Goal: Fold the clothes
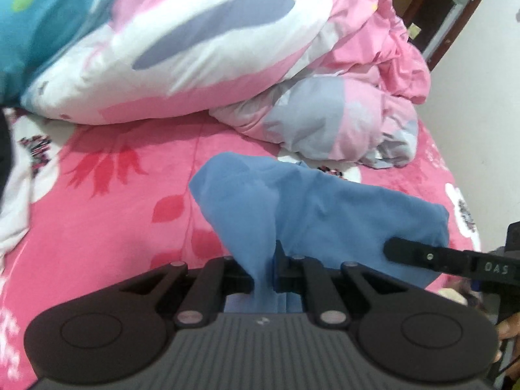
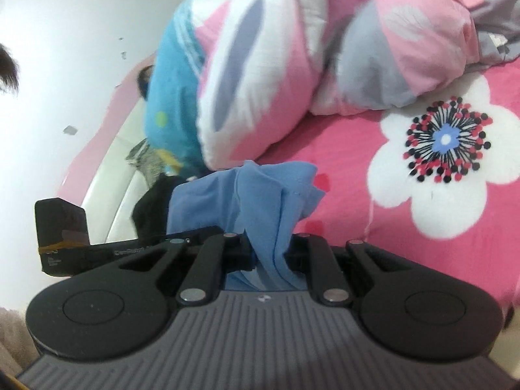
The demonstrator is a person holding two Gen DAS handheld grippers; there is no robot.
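Note:
A blue garment [image 1: 318, 208] hangs bunched above the pink flowered bedsheet [image 1: 107, 201]. My left gripper [image 1: 264, 278] is shut on one pinched fold of it, with cloth running down between the jaws. At the right edge of the left wrist view, the right gripper's black finger [image 1: 419, 255] reaches into the same cloth. In the right wrist view my right gripper [image 2: 271, 253] is shut on another fold of the blue garment [image 2: 260, 191], which drapes forward from the jaws. The left gripper's body [image 2: 65, 227] shows at the left there.
A rumpled pink, white and grey duvet [image 1: 208, 52] lies heaped across the back of the bed, with a teal cushion [image 1: 42, 22] behind it. White cloth [image 1: 13, 201] lies at the left edge. A dark garment [image 2: 152, 201] sits near the bed's side. A wall and door frame [image 1: 455, 16] stand on the right.

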